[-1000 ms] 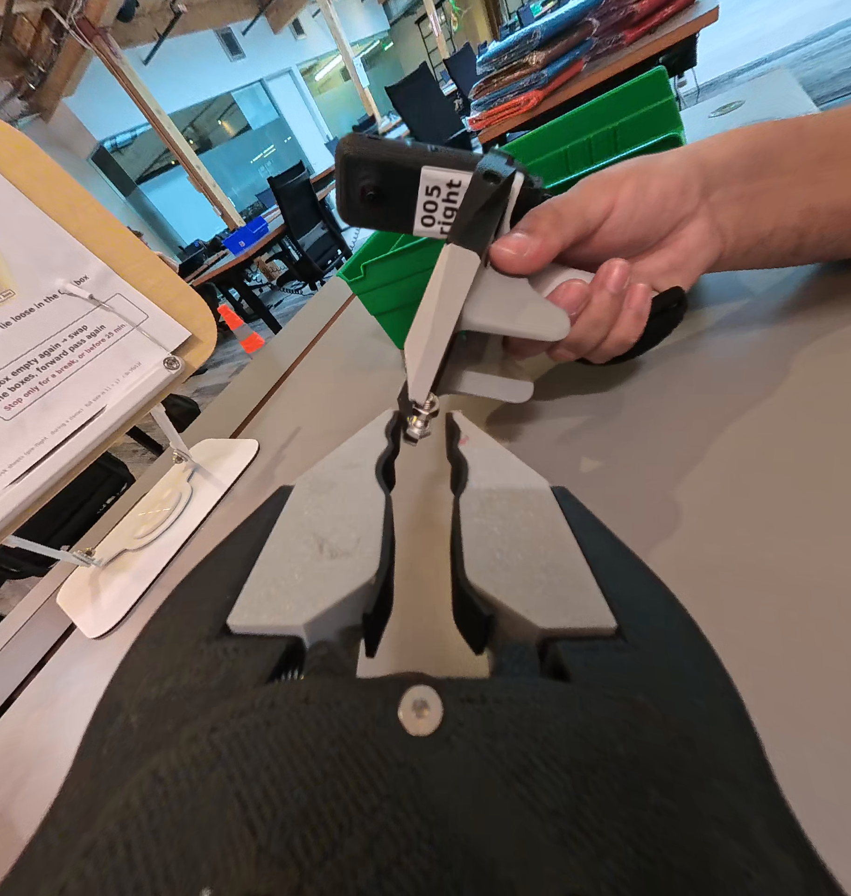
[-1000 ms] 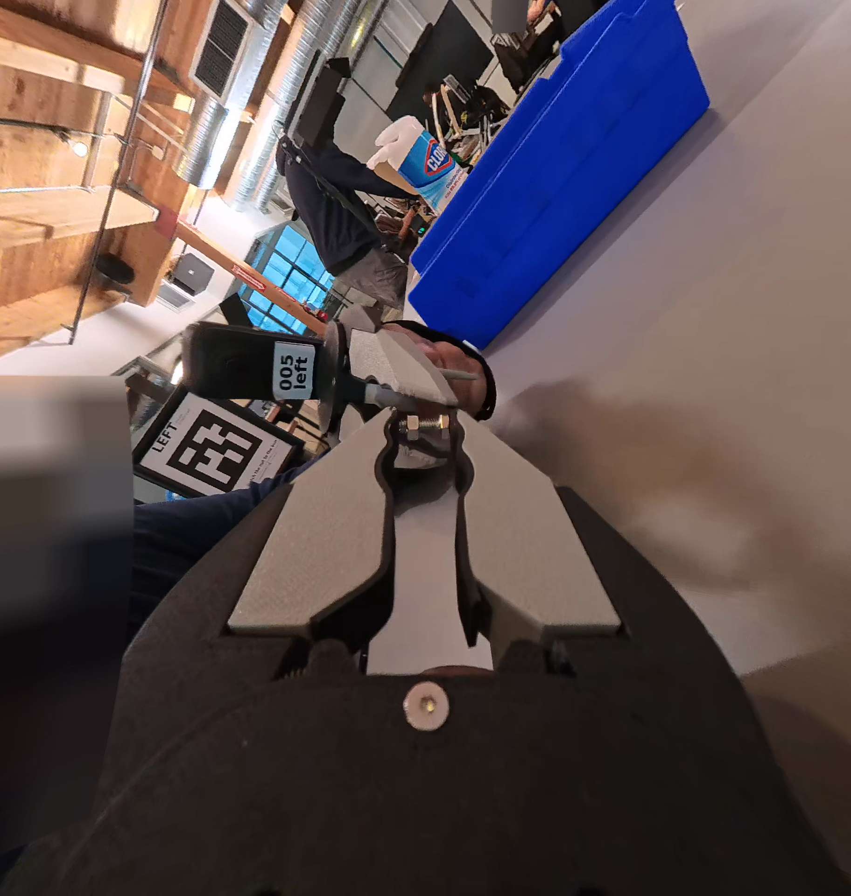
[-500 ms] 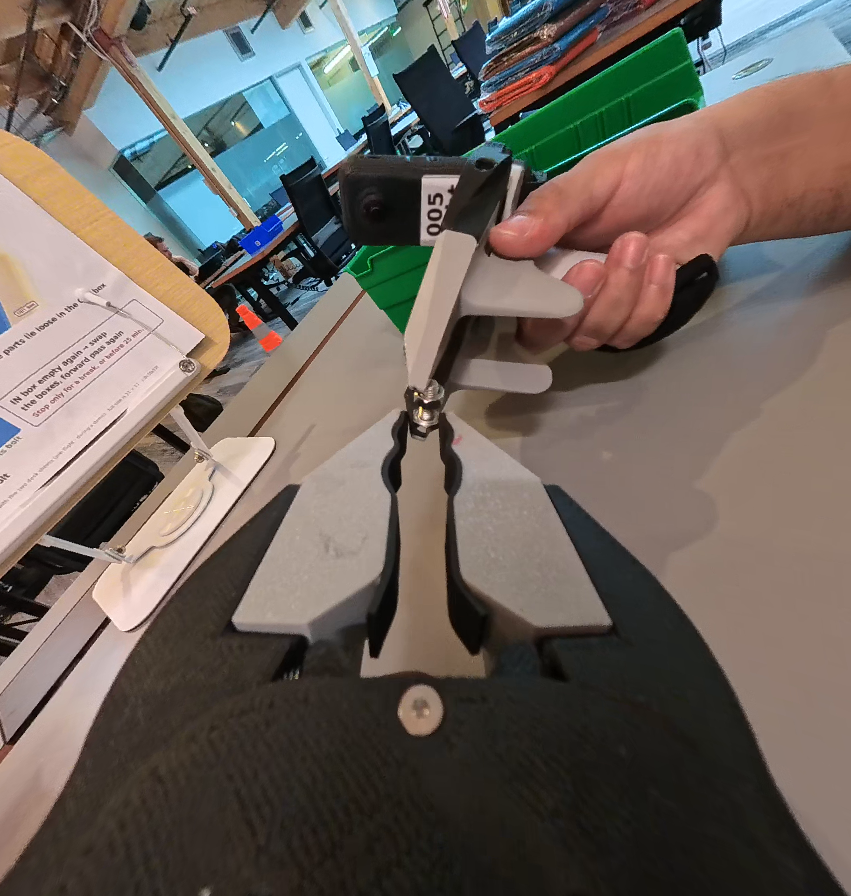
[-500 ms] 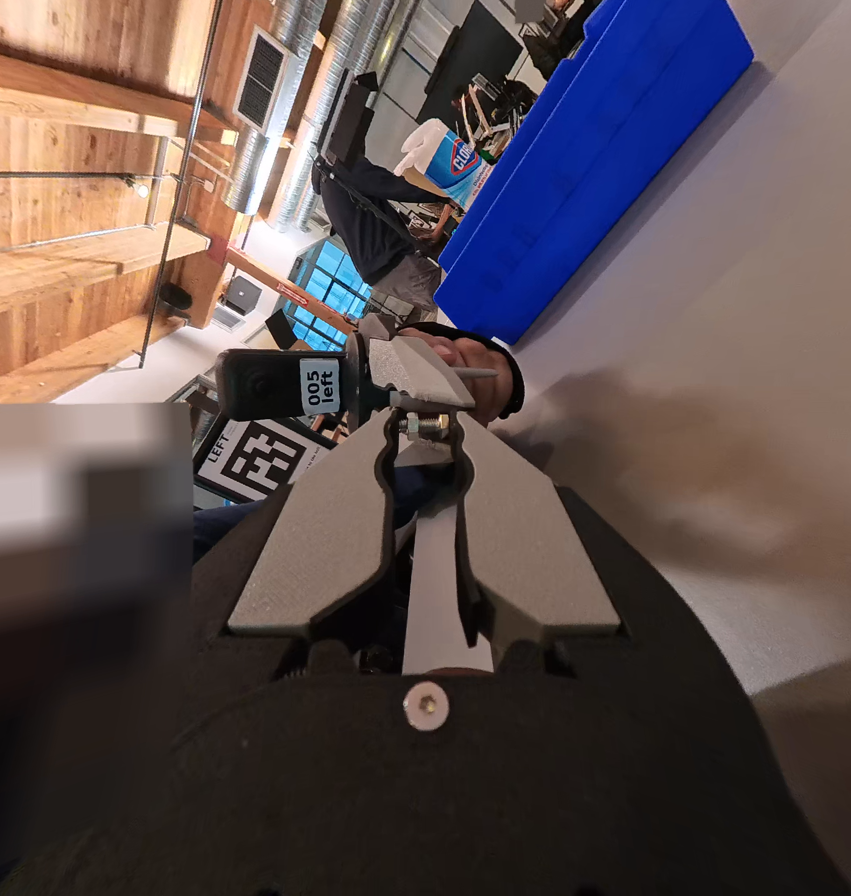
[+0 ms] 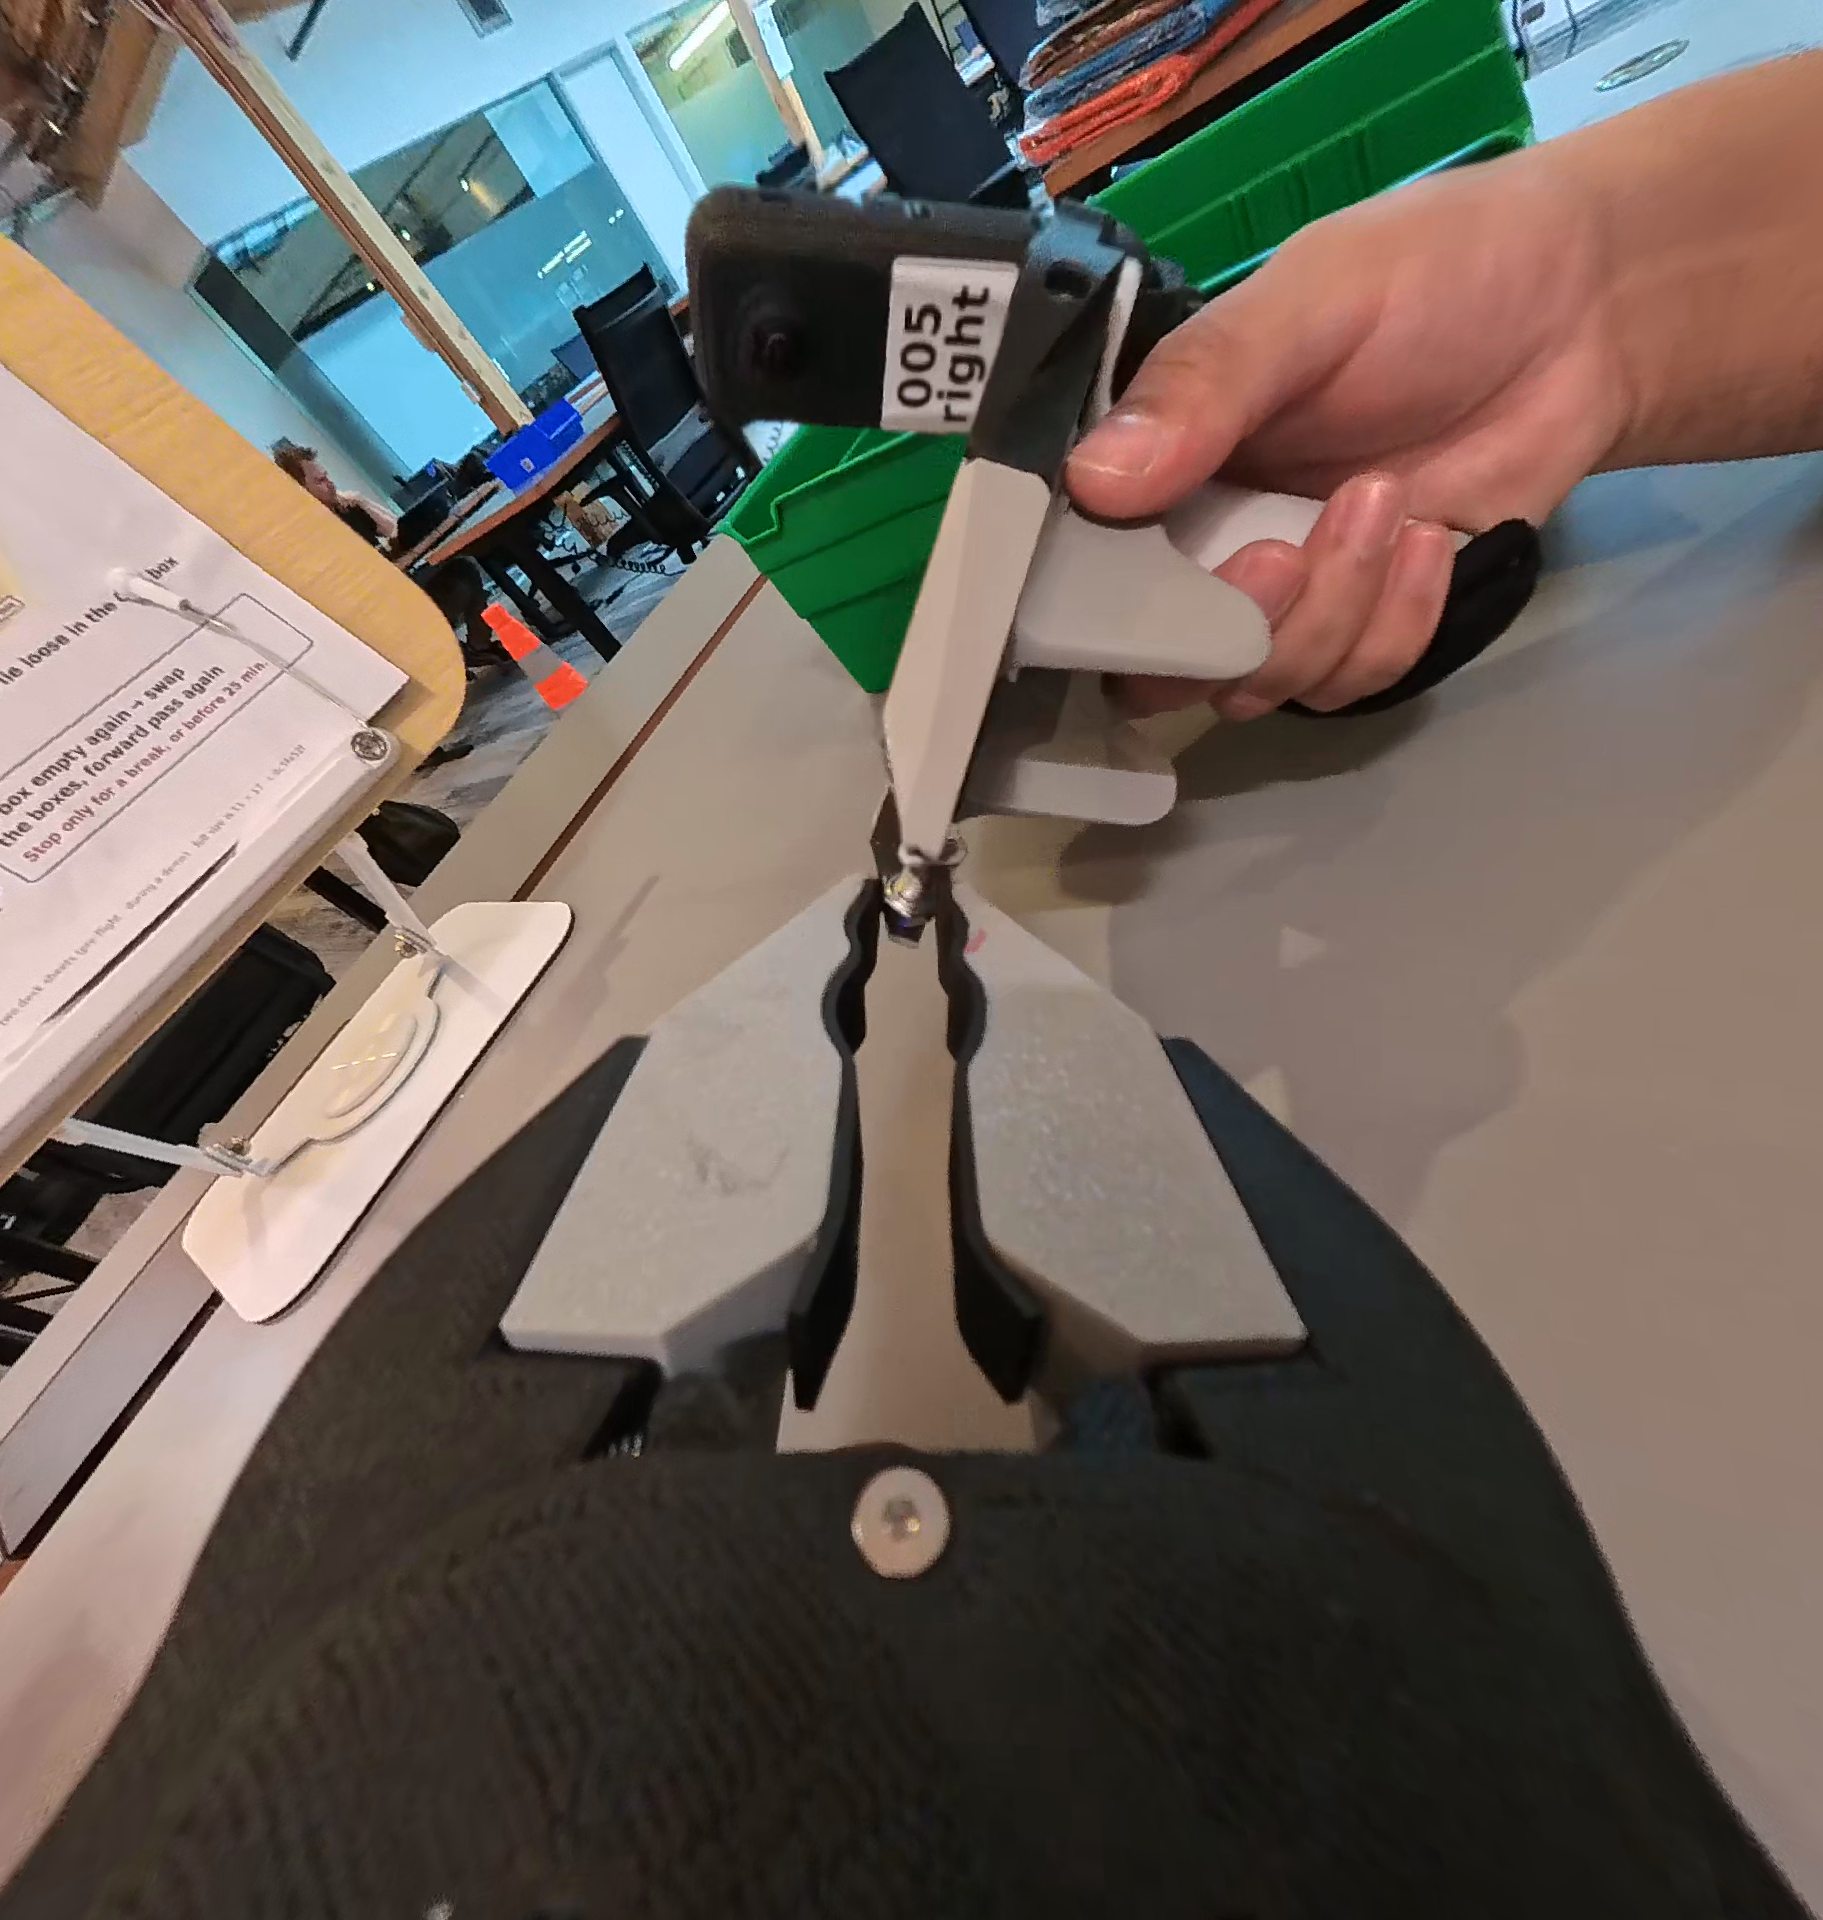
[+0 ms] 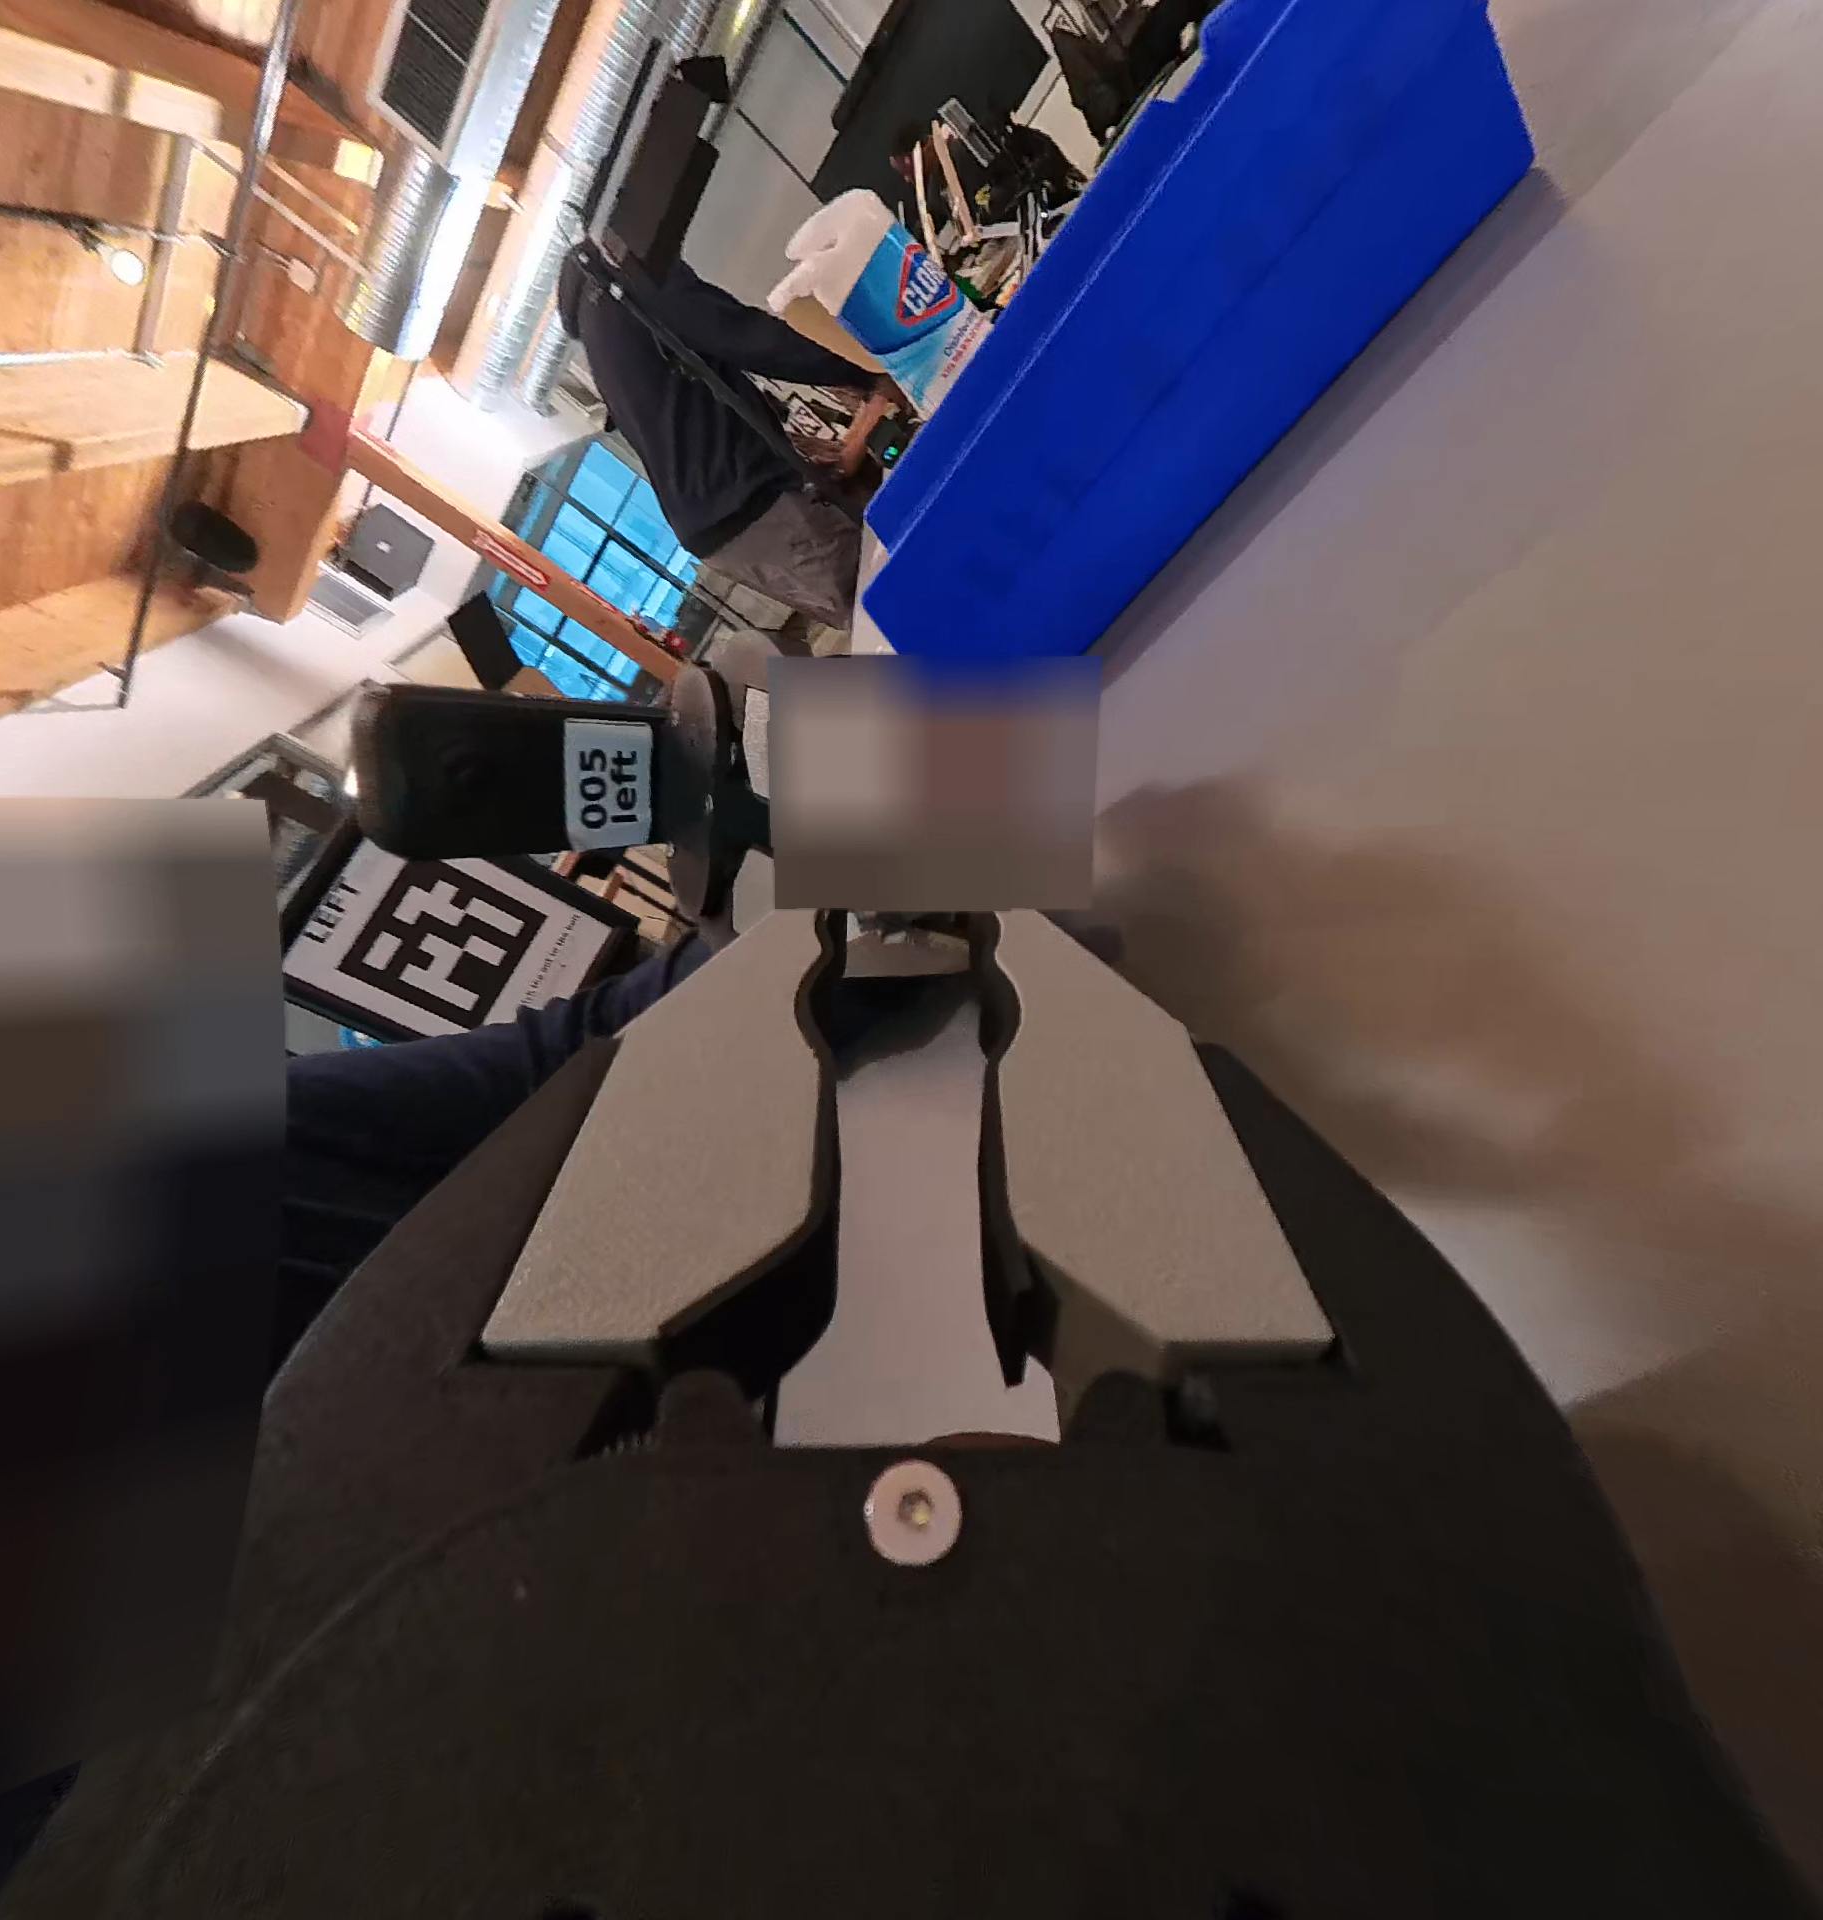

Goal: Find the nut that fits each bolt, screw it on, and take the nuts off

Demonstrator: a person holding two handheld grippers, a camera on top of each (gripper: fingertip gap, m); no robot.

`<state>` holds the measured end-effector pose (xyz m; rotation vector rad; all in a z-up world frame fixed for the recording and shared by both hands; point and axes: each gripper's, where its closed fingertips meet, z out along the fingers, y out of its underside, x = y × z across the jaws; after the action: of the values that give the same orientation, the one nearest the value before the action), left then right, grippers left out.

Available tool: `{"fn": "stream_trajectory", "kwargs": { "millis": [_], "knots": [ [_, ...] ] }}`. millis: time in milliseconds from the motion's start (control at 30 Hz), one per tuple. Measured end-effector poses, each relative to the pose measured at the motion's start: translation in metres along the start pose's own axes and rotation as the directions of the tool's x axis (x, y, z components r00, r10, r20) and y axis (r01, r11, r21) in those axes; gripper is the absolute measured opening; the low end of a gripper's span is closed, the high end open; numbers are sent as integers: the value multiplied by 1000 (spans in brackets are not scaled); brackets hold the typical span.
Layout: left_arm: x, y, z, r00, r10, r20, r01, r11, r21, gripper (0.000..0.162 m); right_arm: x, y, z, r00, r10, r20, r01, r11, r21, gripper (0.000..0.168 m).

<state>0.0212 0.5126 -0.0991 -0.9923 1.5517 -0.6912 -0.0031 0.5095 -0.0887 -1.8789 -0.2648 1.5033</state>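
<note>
Left wrist view: white label on right tool, writing withheld.

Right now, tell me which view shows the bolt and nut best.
The left wrist view: the bolt and nut sit unobstructed between both hand-held gripper tips. In the right wrist view a mosaic patch covers that spot, so they cannot be seen.

Left wrist view: left gripper low over the table, bolt between its fingertips. Right gripper directly above, tips meeting the bolt from over it. Bin behind the right gripper. Document stand at the table's left edge, just left of the left gripper
</note>
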Motion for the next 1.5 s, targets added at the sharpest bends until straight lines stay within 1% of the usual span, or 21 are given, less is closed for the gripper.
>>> {"fn": "stream_trajectory", "kwargs": {
  "millis": [67, 200, 533, 667, 700, 733, 833, 933, 1000, 1067, 1100, 1133, 1167, 1200, 1267, 1367, 1433, 1500],
  "knots": [
    [0, 1, 0, 1000, 2, 0, -2, 1000, -5, 8, 2, 1, 1, 1000, -10, -19, 10, 1000, -2, 19],
    [0, 2, 0, 999, 34, 14, -33, 999, -16, 8, 3, 0, 0, 999, 34, 4, -34, 999, 13, 18],
    [-5, 12, 3, 1000, 1, 29, 0, 998, -58, 8, 15, -4, 3, 991, 131, 11, -132, 987, 87, 15],
    [-6, 14, 4, 995, 77, 65, -71, 994, -86, 11, 20, -5, 2, 973, 221, 61, -227, 968, 106, 13],
    [-7, 13, 4, 993, 91, 77, -84, 993, -89, 12, 19, -5, 2, 970, 231, 75, -238, 965, 110, 8],
    [-7, 13, 4, 992, 92, 81, -85, 992, -90, 12, 20, -5, 2, 968, 241, 76, -249, 962, 113, 8],
    [-7, 17, 5, 996, 61, 64, -54, 993, -101, 12, 24, -4, 4, 969, 242, 52, -247, 962, 116, 7],
    [-7, 15, 4, 999, -2, 42, 6, 997, -83, 10, 23, -5, 4, 971, 234, 49, -238, 963, 123, 7],
    [-8, 16, 4, 999, -17, 39, 20, 997, -79, 10, 24, -6, 5, 973, 226, 39, -229, 964, 132, 7],
    [-9, 18, 5, 999, -17, 46, 21, 996, -91, 10, 27, -7, 5, 974, 226, 21, -226, 963, 149, 7],
    [-10, 19, 5, 998, -18, 55, 23, 995, -96, 10, 30, -8, 5, 975, 223, 3, -221, 962, 161, 10],
    [-12, 19, 6, 998, -21, 67, 27, 995, -95, 10, 35, -9, 4, 976, 214, -34, -205, 962, 181, 19],
    [-14, 21, 6, 997, -29, 74, 36, 995, -97, 9, 38, -10, 3, 978, 197, -64, -181, 963, 201, 23],
    [-15, 24, 6, 996, -42, 76, 51, 993, -109, 1, 39, -12, 3, 981, 178, -80, -158, 965, 211, 24],
    [-17, 32, 7, 994, -87, 71, 96, 986, -136, 0, 41, -10, 6, 982, 145, -118, -119, 972, 200, 19],
    [-14, 45, 10, 988, -149, 35, 153, 970, -189, 0, 52, -6, 7, 970, 89, -227, -51, 985, 167, 19],
    [-13, 55, 12, 988, -153, 35, 157, 957, -244, 0, 61, -1, 5, 950, 21, -311, 14, 994, 110, 11],
    [-10, 59, 12, 989, -145, 22, 146, 952, -271, 0, 66, 2, 5, 930, -35, -365, 62, 996, 64, 9]
  ]
}}
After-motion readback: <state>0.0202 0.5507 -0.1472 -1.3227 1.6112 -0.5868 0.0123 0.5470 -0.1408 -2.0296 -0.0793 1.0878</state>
